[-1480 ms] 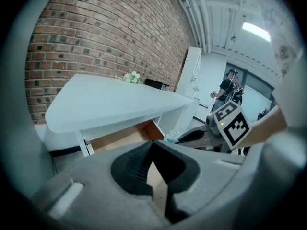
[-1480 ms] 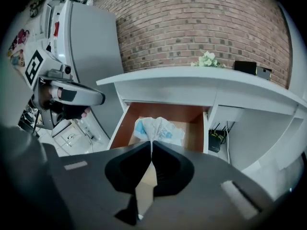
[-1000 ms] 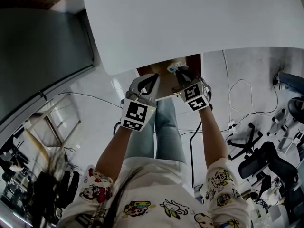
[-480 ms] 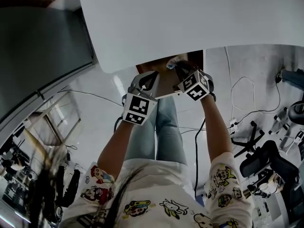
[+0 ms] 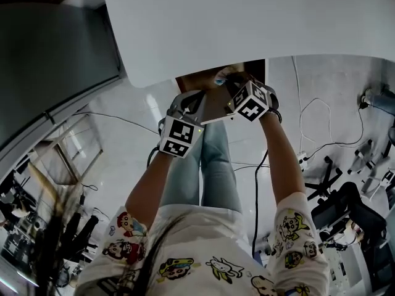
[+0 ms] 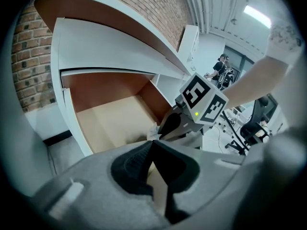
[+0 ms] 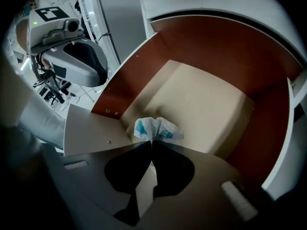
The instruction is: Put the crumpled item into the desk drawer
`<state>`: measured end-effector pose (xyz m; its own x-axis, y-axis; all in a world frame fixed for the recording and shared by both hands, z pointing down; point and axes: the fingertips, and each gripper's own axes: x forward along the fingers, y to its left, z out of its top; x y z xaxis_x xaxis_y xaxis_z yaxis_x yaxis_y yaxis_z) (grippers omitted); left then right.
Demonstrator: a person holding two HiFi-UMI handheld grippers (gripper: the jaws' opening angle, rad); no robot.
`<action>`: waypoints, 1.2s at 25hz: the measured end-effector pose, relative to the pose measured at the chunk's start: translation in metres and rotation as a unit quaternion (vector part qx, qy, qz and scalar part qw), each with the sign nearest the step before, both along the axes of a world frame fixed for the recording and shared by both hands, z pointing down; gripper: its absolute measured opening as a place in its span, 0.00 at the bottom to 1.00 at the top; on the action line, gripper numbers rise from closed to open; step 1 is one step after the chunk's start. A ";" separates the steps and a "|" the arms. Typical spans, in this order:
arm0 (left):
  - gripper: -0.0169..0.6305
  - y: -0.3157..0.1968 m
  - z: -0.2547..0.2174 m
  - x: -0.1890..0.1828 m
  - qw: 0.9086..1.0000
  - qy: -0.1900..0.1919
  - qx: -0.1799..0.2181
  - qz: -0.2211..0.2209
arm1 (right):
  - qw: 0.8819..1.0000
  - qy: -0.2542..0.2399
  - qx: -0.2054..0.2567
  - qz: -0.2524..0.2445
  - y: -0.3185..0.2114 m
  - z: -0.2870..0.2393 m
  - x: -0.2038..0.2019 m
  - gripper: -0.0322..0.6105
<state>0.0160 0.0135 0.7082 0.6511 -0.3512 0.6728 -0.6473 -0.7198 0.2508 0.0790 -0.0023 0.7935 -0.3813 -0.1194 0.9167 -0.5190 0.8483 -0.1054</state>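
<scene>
The crumpled item, a white wad with blue print, is pinched at the tips of my right gripper, which is shut on it. It hangs just inside the front of the open desk drawer, above the tan floor. In the head view, the right gripper reaches under the white desktop with the crumpled item at its tip. My left gripper hovers by the drawer's left front. Its jaws are shut with nothing between them. From the left gripper view I see the crumpled item over the drawer.
The drawer has brown side walls and a pale front panel. A brick wall stands behind the desk. Office chairs and floor cables lie to the right. The person's legs are below the drawer.
My right gripper has carried the crumpled item forward, further under the desktop and over the drawer. The left gripper has shifted slightly forward with it.
</scene>
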 end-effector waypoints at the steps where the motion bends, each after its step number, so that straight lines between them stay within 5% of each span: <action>1: 0.02 0.000 0.000 -0.001 1.000 0.000 0.000 0.000 | 1.000 0.002 0.003 -0.006 -0.002 0.000 -0.002 0.07; 14: 0.02 0.004 0.001 -0.003 1.000 -0.002 -0.005 -0.002 | 0.999 0.018 -0.016 -0.047 -0.001 0.020 -0.006 0.10; 30: 0.02 -0.003 0.002 -0.010 1.000 -0.005 -0.003 -0.006 | 0.998 0.019 -0.036 -0.042 0.006 0.022 -0.007 0.28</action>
<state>0.0062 0.0101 0.7097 0.6404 -0.3544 0.6814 -0.6579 -0.7110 0.2485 0.0720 0.0038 0.8157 -0.3512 -0.0207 0.9361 -0.4505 0.8802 -0.1495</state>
